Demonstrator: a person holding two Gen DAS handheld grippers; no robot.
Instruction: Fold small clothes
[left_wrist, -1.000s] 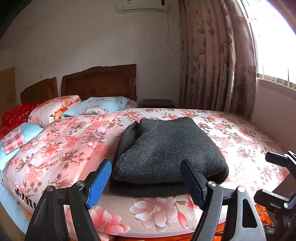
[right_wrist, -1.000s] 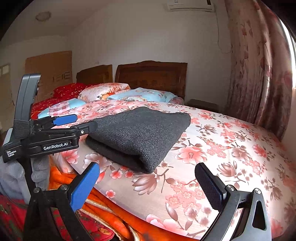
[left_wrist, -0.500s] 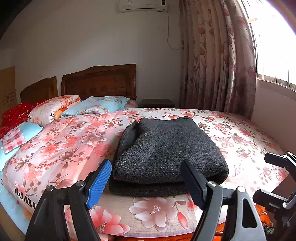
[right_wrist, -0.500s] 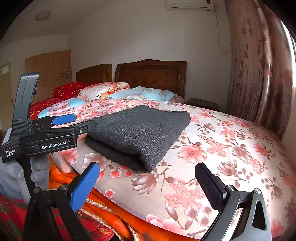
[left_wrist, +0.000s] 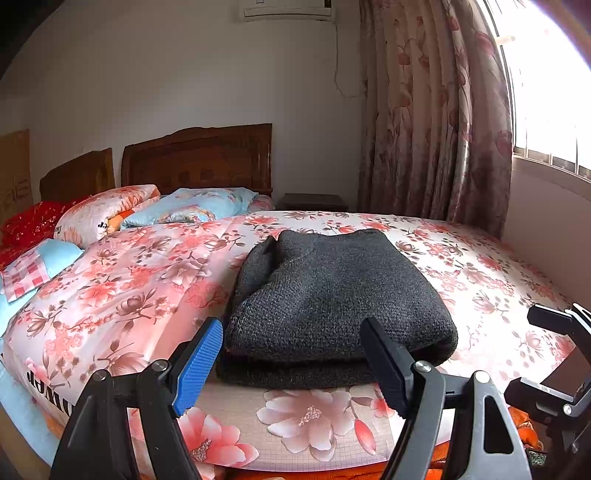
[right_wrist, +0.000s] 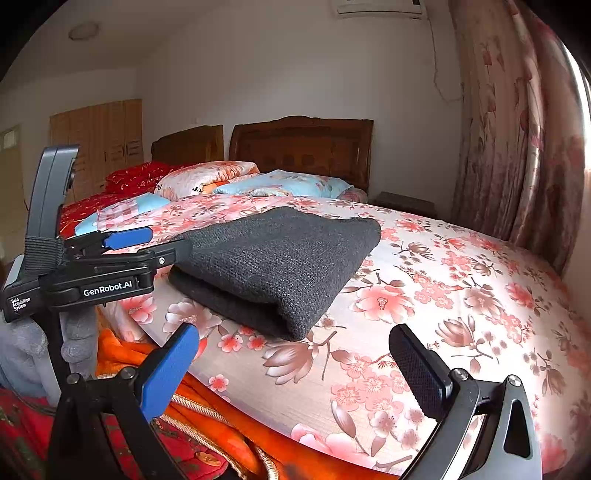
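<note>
A dark grey knitted garment (left_wrist: 332, 302) lies folded in a thick rectangle on the floral bedspread (left_wrist: 129, 288), near the bed's front edge. My left gripper (left_wrist: 291, 354) is open and empty, just in front of the garment's near fold and apart from it. My right gripper (right_wrist: 299, 365) is open and empty, to the right of the garment (right_wrist: 280, 258), near the bed's edge. The left gripper (right_wrist: 147, 243) also shows in the right wrist view, at the garment's left end.
Pillows (left_wrist: 192, 210) and a wooden headboard (left_wrist: 199, 158) stand at the far end of the bed. Floral curtains (left_wrist: 436, 110) and a bright window are at the right. Orange and red bedding (right_wrist: 184, 424) hangs below the front edge.
Both views have shifted only slightly. The garment lies as before and both grippers stay open.
</note>
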